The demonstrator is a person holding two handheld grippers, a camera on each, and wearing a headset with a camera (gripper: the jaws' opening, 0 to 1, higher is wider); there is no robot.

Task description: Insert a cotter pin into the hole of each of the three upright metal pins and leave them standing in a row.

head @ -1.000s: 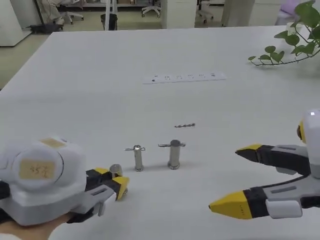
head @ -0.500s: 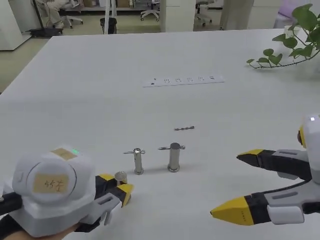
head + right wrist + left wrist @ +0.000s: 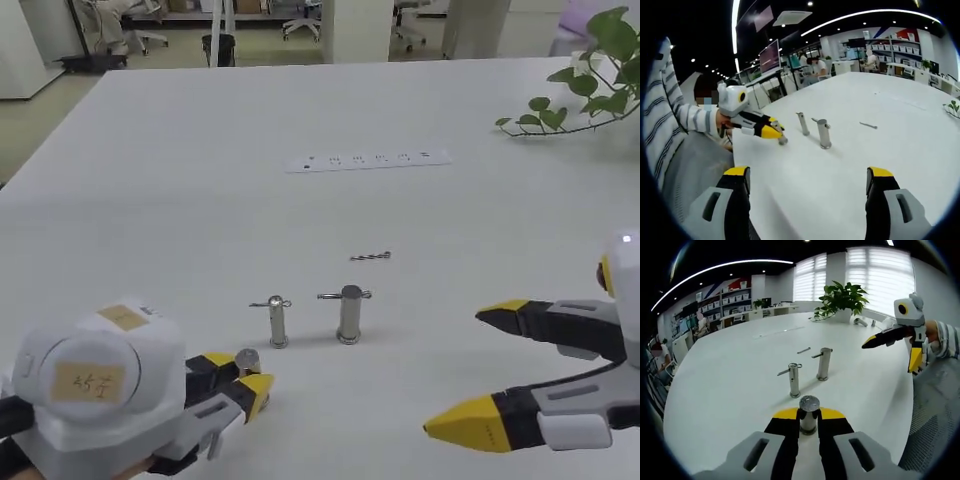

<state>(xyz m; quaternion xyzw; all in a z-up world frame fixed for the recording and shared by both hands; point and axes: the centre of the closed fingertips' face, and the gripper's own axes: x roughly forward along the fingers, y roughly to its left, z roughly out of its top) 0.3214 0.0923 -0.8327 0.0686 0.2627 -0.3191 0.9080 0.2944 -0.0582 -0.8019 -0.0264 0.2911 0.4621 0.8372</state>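
At front, left fingers [image 3: 782,437] clamp the bare pin [image 3: 809,412]; right fingers [image 3: 480,418] gape empty. Keep it upright for the cotter [image 3: 370,257].

— How is it lit?
— Brightly, evenly: curved white ceiling light strips [image 3: 755,261] and slatted bright windows [image 3: 880,270] far beyond the jaws. The stubby silver metal pin [image 3: 809,410] between the left jaws glints.
— Sharpness?
— Crisp centrally; gripper views bend at their edges.
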